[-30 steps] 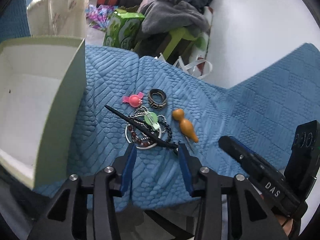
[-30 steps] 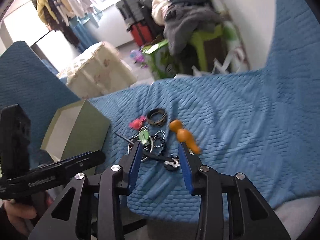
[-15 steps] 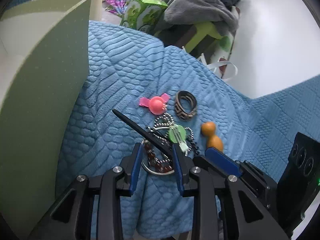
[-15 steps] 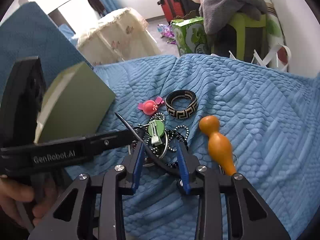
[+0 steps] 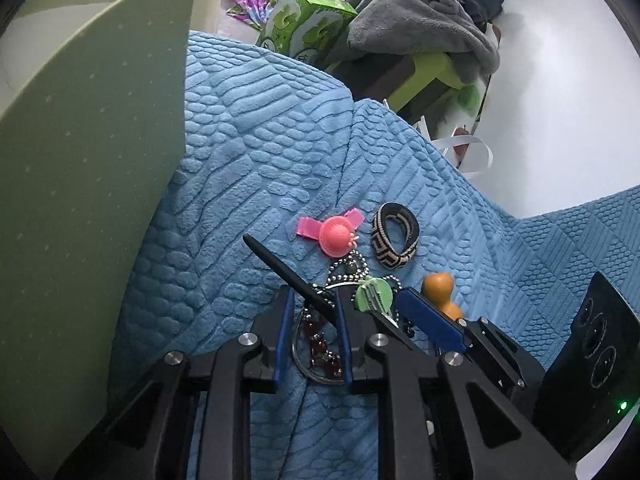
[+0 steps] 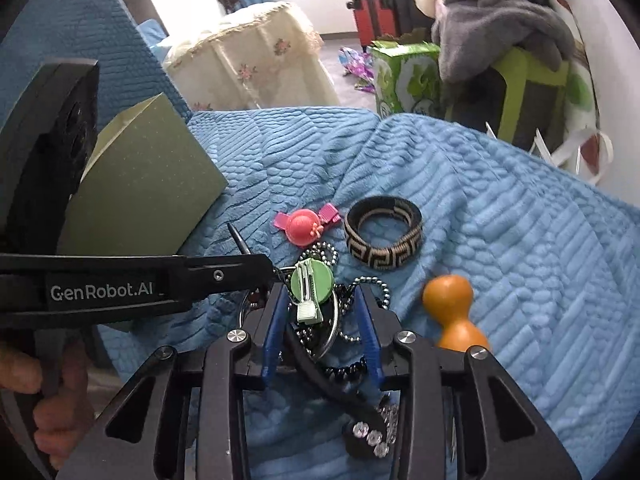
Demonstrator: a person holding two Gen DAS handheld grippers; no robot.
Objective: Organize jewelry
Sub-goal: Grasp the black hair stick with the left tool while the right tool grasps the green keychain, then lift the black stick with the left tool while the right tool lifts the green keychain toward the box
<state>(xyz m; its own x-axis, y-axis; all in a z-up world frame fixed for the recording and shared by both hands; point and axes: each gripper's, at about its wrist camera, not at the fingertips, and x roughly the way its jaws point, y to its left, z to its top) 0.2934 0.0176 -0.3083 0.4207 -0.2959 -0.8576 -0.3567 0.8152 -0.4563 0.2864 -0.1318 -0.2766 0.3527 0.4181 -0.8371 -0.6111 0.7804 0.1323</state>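
Nothing is sorted yet: the green box (image 6: 144, 184) at the left edge of the blue blanket (image 6: 500, 240) shows no jewelry inside (only its outer wall is visible). The whole pile lies near the blanket's middle: pink clip (image 5: 336, 234), woven bracelet (image 5: 394, 242), orange gourd (image 6: 452, 312), green clip (image 6: 312, 288). The left gripper (image 5: 314, 308) has just been closing around the black hair stick (image 5: 280, 268) and bead ring. The right gripper (image 6: 320, 320), half open, straddles the tangle; neither clearly grips anything.

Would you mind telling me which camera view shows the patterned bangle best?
The right wrist view: the patterned bangle lies unobstructed there, its key pattern sharp. The left wrist view shows it whole too, but more distorted.
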